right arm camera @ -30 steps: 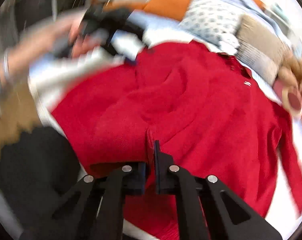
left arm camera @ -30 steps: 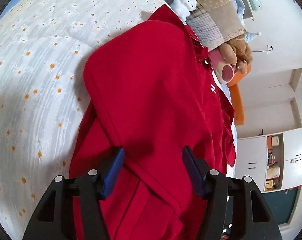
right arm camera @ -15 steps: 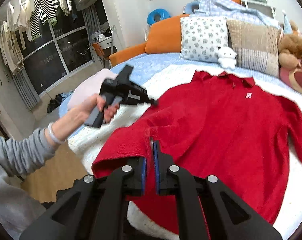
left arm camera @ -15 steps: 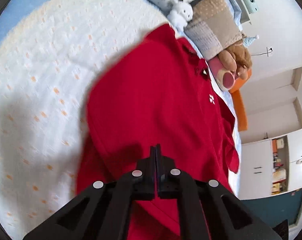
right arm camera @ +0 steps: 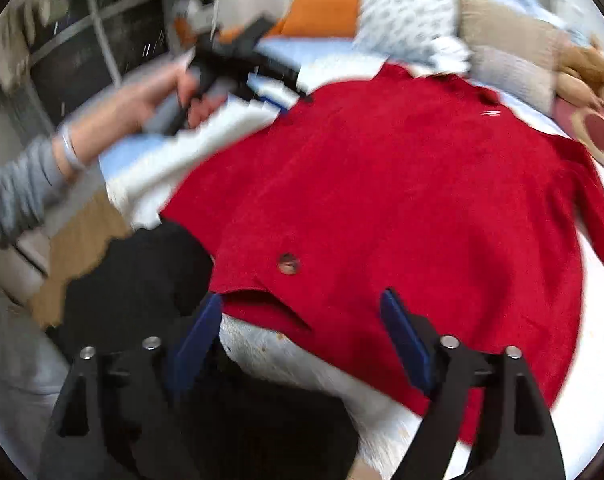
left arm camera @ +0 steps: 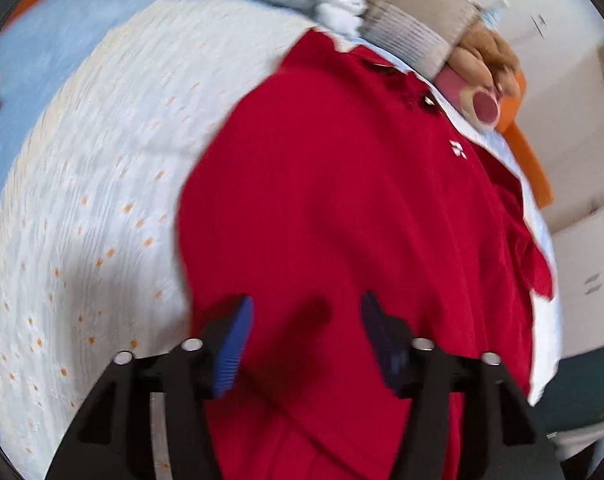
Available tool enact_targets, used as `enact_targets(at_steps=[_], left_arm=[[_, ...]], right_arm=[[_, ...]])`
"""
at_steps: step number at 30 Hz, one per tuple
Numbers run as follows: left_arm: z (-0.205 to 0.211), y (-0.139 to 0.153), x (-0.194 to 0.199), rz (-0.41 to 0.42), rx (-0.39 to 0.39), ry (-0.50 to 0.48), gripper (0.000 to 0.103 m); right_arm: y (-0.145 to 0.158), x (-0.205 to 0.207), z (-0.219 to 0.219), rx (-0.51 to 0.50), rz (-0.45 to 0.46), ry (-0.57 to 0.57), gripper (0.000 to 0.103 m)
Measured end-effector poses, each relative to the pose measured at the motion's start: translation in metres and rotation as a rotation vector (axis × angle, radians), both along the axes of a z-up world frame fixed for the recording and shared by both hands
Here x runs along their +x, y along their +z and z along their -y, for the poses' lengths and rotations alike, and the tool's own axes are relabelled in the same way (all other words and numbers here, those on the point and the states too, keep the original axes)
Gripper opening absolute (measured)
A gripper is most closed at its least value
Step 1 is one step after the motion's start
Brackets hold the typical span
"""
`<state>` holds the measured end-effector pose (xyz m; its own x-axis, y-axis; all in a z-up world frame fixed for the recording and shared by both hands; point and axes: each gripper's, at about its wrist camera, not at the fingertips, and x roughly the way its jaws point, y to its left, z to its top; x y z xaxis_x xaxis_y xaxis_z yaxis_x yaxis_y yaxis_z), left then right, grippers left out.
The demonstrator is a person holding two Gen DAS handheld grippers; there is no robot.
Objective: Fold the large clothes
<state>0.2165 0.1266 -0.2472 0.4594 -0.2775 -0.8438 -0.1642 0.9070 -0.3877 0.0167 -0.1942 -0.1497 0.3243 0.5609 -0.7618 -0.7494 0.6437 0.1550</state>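
Here, in the left wrist view, the left gripper (left arm camera: 306, 316) hangs spread over the red sweater (left arm camera: 342, 208), which lies on the white bedspread (left arm camera: 82, 200); the folded side could slump open. Pillows (left arm camera: 406, 20) crowd the collar.

From the right wrist, the right gripper (right arm camera: 298, 320) gapes at the hem, gripping nothing, and could snag it.

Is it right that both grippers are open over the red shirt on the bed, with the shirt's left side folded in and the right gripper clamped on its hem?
Not quite. The right gripper is not clamped on the hem: the right wrist view shows its fingers spread apart with the red shirt lying loose between them. The left gripper is open too, above the folded-in side.
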Motion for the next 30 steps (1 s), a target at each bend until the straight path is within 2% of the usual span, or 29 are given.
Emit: enact_targets(at_steps=[2,4,7,9,12,14,16,21,24,26,29,30], left_arm=[[0.025,0.015,0.011,0.023,0.008,-0.043,0.067],[0.049,0.03,0.025,0.047,-0.016,-0.088,0.077],[0.099,0.053,0.055,0.092,-0.013,-0.17,0.077],[0.136,0.065,0.082,0.118,-0.059,-0.233,0.078],[0.179,0.07,0.12,0.097,-0.116,-0.288,0.078],[0.212,0.071,0.15,0.072,-0.107,-0.322,0.078],[0.238,0.071,0.175,0.07,-0.048,-0.344,0.078],[0.283,0.054,0.214,0.049,0.035,-0.413,0.078],[0.293,0.037,0.221,0.033,0.027,-0.434,0.078],[0.292,0.025,0.222,0.018,0.012,-0.434,0.078],[0.287,0.007,0.216,-0.006,0.006,-0.443,0.078],[0.284,0.003,0.214,-0.004,0.011,-0.447,0.078]], right_arm=[[0.018,0.006,0.045,0.097,0.007,-0.103,0.085],[0.03,0.018,0.091,0.163,0.036,-0.246,0.089],[0.036,0.057,0.19,0.256,0.057,-0.542,0.089],[0.035,0.082,0.247,0.265,0.079,-0.698,0.089],[0.028,0.125,0.337,0.222,0.1,-0.92,0.089],[0.017,0.153,0.392,0.212,0.079,-1.032,0.087],[0.004,0.182,0.443,0.204,0.025,-1.137,0.083],[-0.03,0.242,0.519,0.202,-0.115,-1.279,0.082],[-0.041,0.277,0.539,0.178,-0.158,-1.336,0.083],[-0.05,0.293,0.549,0.151,-0.191,-1.337,0.083],[-0.051,0.315,0.546,0.067,-0.186,-1.302,0.082],[-0.05,0.321,0.546,0.047,-0.181,-1.284,0.079]])
